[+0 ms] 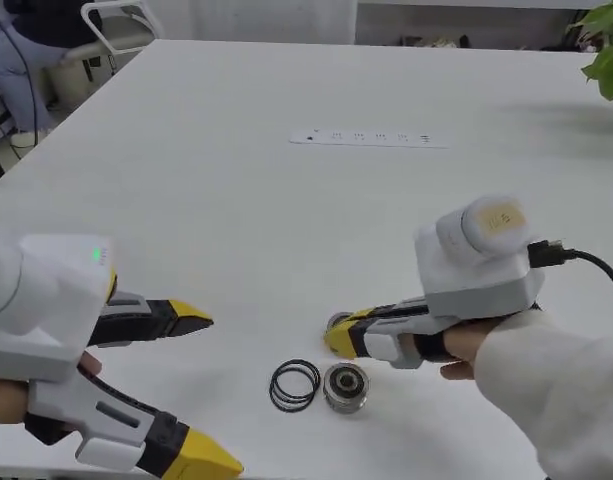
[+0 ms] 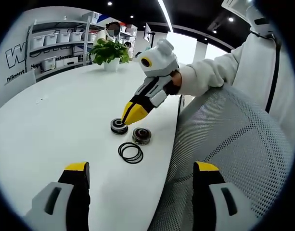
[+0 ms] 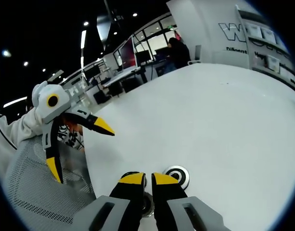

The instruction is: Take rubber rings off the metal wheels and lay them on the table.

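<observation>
The white bench (image 1: 286, 200) is carrying everything. The left claw (image 1: 201, 390) is gaping wide, hanging well to the left of the near wheel (image 1: 345, 386) and touching nothing. The right claw (image 1: 338, 340) is squeezing narrow, with its tips just behind the near wheel, right at the far wheel (image 2: 119, 126). I cannot tell if it is pinching anything. The near wheel is looking bare. The black rings (image 1: 294, 384) are lying flat on the bench, just left of it. So one wheel is looking done, and the far wheel is probably waiting its turn.
</observation>
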{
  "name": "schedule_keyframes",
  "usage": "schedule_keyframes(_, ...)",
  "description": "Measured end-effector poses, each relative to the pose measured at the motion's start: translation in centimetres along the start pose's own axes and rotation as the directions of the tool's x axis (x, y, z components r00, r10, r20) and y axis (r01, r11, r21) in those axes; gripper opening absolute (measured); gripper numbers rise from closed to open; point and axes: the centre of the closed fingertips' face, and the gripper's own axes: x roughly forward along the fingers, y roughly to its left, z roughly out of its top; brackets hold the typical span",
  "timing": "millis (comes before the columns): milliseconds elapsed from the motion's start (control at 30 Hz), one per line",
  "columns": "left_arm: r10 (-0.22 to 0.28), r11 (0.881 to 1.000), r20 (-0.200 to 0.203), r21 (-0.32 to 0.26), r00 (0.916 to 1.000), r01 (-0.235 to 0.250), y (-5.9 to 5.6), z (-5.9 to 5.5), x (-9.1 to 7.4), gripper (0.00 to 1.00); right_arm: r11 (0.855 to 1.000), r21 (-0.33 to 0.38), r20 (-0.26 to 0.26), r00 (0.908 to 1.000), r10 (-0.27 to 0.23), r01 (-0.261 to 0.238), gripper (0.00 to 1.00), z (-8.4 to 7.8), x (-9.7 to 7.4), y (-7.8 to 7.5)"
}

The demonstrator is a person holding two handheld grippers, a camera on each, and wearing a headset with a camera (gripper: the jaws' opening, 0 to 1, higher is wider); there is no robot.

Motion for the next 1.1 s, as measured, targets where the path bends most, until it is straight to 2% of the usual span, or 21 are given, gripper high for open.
schedule_keyframes(300,0.007,1.000,0.012,0.001,0.9999,-0.007,0.2,0.2,-0.1,0.86,0.999,0.030,0.048,0.9987,-0.018,0.016,0.06,0.7,-1.0,-1.2)
schedule_keyframes(500,0.002,1.000,0.028,-0.012,0.9996,-0.002,0.1,0.5,-0.1,0.85,0.999,0.002,0.052,0.9979,-0.039,0.039,0.10,0.6,-1.4,-2.0)
schedule_keyframes(667,0.002,1.000,0.057,-0.010,0.9984,-0.002,0.2,1.4,-0.4,0.85,0.998,-0.012,0.045,0.9971,-0.062,0.062,0.12,0.3,-1.7,-2.7)
schedule_keyframes(700,0.002,1.000,0.060,-0.011,0.9982,-0.001,0.2,1.6,-0.5,0.85,0.998,-0.013,0.043,0.9970,-0.065,0.066,0.12,0.2,-1.7,-2.8)
schedule_keyframes(800,0.008,1.000,0.112,0.006,0.9937,-0.009,0.4,3.6,-1.1,0.86,0.997,-0.017,0.036,0.9968,-0.071,0.072,0.14,0.0,-1.8,-3.0)
schedule_keyframes(867,0.006,1.000,0.130,0.016,0.9914,-0.008,0.4,4.5,-1.4,0.86,0.997,-0.024,0.026,0.9969,-0.075,0.075,0.14,-0.3,-1.8,-3.2)
schedule_keyframes(1100,0.002,0.997,0.140,0.078,0.9901,-0.013,0.9,6.9,-1.5,0.86,0.996,-0.050,-0.007,0.9967,-0.081,0.080,0.17,-1.1,-1.6,-3.5)
